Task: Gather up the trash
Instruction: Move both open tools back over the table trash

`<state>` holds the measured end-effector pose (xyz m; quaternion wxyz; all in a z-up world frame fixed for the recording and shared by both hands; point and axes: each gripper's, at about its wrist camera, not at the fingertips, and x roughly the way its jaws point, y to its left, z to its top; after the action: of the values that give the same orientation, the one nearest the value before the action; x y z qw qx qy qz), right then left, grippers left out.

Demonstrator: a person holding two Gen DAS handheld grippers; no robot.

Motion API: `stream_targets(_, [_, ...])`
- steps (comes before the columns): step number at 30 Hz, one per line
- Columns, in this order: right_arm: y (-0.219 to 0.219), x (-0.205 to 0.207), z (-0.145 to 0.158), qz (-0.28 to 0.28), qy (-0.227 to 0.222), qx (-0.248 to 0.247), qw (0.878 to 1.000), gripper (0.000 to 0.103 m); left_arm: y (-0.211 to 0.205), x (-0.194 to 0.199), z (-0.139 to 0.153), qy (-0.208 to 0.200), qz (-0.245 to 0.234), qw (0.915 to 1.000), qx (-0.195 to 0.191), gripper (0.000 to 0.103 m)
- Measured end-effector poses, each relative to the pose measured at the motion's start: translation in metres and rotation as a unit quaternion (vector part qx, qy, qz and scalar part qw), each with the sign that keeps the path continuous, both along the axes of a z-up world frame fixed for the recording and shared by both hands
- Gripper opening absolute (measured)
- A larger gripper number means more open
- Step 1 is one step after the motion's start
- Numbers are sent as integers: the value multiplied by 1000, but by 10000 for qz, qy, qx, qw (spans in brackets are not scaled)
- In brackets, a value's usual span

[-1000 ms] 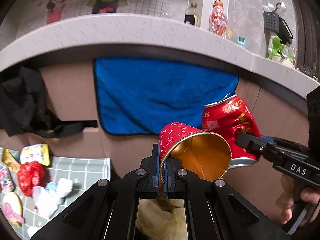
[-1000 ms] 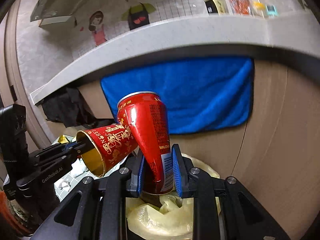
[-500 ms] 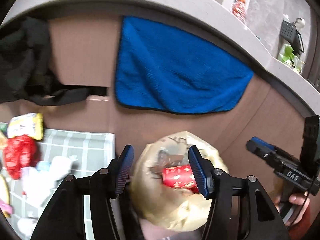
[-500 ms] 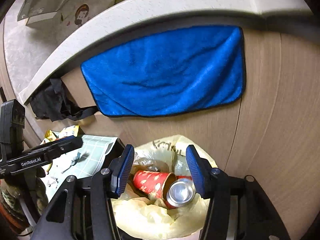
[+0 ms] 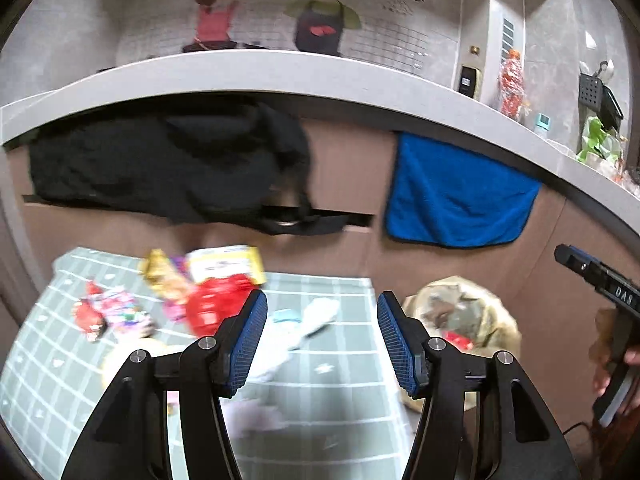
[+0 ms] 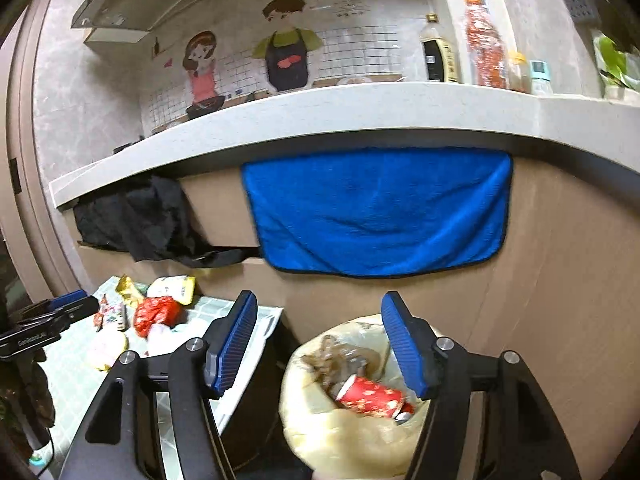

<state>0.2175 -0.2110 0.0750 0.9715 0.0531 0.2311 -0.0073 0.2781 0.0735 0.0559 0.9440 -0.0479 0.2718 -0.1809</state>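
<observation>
My left gripper (image 5: 322, 344) is open and empty above a low table with a grey-green checked cloth (image 5: 328, 400). On the cloth lie a crumpled red wrapper (image 5: 212, 304), a yellow packet (image 5: 224, 266), a gold wrapper (image 5: 162, 276), a pink packet (image 5: 116, 312) and white tissue (image 5: 316, 316). My right gripper (image 6: 318, 344) is open and empty above the yellow-lined trash bin (image 6: 344, 432), which holds the red paper cup (image 6: 370, 396) and the can, only its rim showing. The bin also shows in the left wrist view (image 5: 460, 320).
A blue towel (image 6: 376, 212) and a black cloth (image 6: 136, 216) hang on the brown cabinet front under a grey counter (image 6: 320, 116). Bottles (image 6: 486, 48) stand on the counter. The table's right edge sits next to the bin.
Both grippers opened and dropped the red cup and the can into the bin. My left gripper then swung left over the table; my right gripper rose and pulled back.
</observation>
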Motion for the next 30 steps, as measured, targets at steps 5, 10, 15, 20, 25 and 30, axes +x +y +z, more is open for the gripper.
stream_targets(5, [37, -9, -19, -8, 50, 26, 10000, 62, 45, 17, -14, 24, 82, 9992, -394, 58])
stream_targets(10, [73, 3, -17, -13, -363, -577, 9977, 63, 69, 54, 0, 172, 130, 9995, -244, 58])
stream_targets(15, [106, 52, 10, 822, -859, -484, 9917, 64, 115, 35, -16, 71, 738, 9971, -198, 58])
stream_targets(20, [141, 71, -21, 1520, -352, 25, 9878, 64, 140, 26, -62, 673, 941, 9932, -121, 59])
stream_targets(25, [167, 74, -50, 1685, 62, -135, 9856, 64, 162, 51, -113, 1425, 1042, 9836, -361, 70])
stream_targets(30, [181, 79, -67, 1931, 452, -162, 9800, 64, 186, 79, -146, 1837, 1377, 9703, -763, 70])
